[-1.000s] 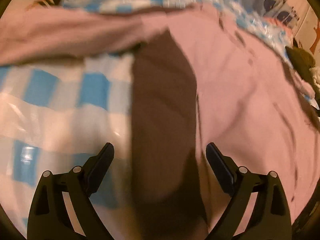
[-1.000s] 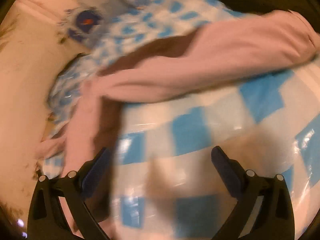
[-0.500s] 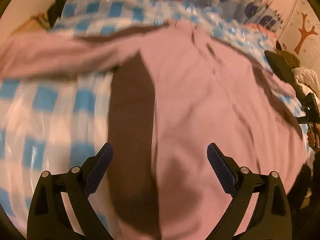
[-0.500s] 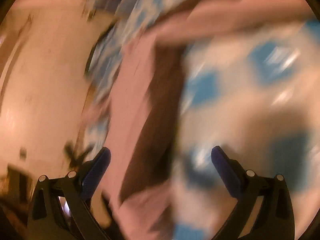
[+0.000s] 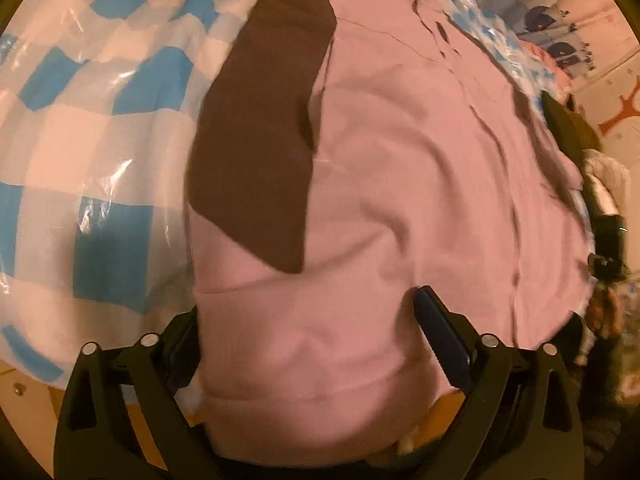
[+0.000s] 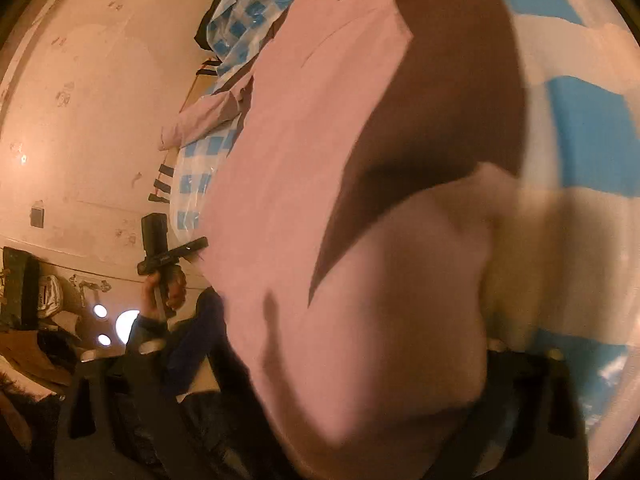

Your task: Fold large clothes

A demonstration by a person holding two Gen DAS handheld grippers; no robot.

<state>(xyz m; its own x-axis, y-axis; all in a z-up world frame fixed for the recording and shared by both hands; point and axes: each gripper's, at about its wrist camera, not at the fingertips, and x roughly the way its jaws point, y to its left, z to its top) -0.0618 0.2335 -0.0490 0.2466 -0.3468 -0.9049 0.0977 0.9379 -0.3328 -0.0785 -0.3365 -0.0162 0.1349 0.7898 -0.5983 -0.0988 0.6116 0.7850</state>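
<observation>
A large pink sweatshirt [image 5: 420,168] with a dark brown side panel [image 5: 260,136] lies spread on a bed with a blue-and-white checked cover [image 5: 92,128]. My left gripper [image 5: 312,344] is open at the garment's bottom hem, one finger on each side of the hem band. In the right wrist view the same sweatshirt [image 6: 304,168] fills the frame, and its hem corner covers my right gripper [image 6: 360,408]. The right fingers are blurred and mostly hidden by cloth. The left gripper and the hand holding it [image 6: 168,264] show at the left of that view.
The checked cover is under clear plastic [image 5: 104,176]. A whale-print pillow [image 5: 544,16] and dark clothes [image 5: 568,128] lie at the far right of the bed. The wooden bed edge [image 5: 24,400] is at the lower left. A pale wall [image 6: 88,120] and room clutter [image 6: 44,332] lie left.
Both grippers have moved down to the sweatshirt's bottom hem. The right gripper swung from the checked cover to the hem corner, and cloth now covers its fingers.
</observation>
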